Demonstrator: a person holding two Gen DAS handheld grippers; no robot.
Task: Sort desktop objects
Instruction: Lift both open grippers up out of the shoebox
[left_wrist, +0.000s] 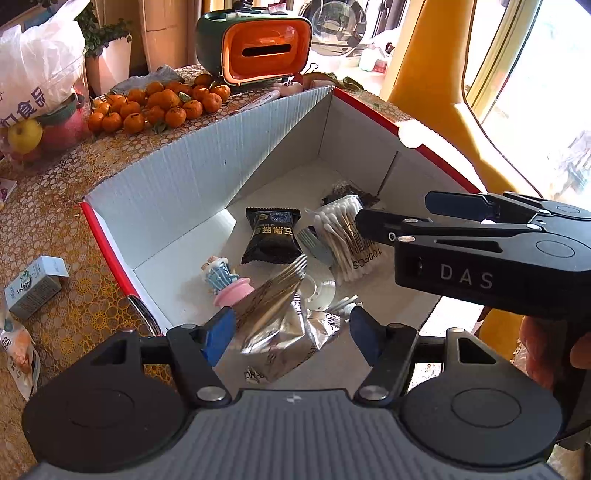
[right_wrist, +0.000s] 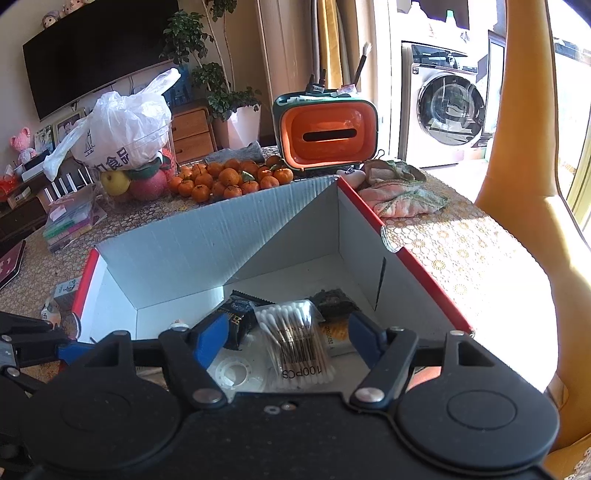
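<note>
L wrist view: left gripper (left_wrist: 291, 338) jaws wide, silver foil packet (left_wrist: 284, 328) blurred between them at btm centre, above red-edged box (left_wrist: 207, 162). Right gripper (left_wrist: 391, 218) at right.
R wrist view: right gripper jaws wide over cotton swab pack (right_wrist: 295, 343), lower centre inside box.

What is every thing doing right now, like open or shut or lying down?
Left gripper: open, silver packet between its fingers.
Right gripper: open, empty.
Silver packet: crumpled, over the box.
Box: open.
Cotton swab bag: sealed, lying flat.
Black snack packet: sealed, lying flat.
</note>
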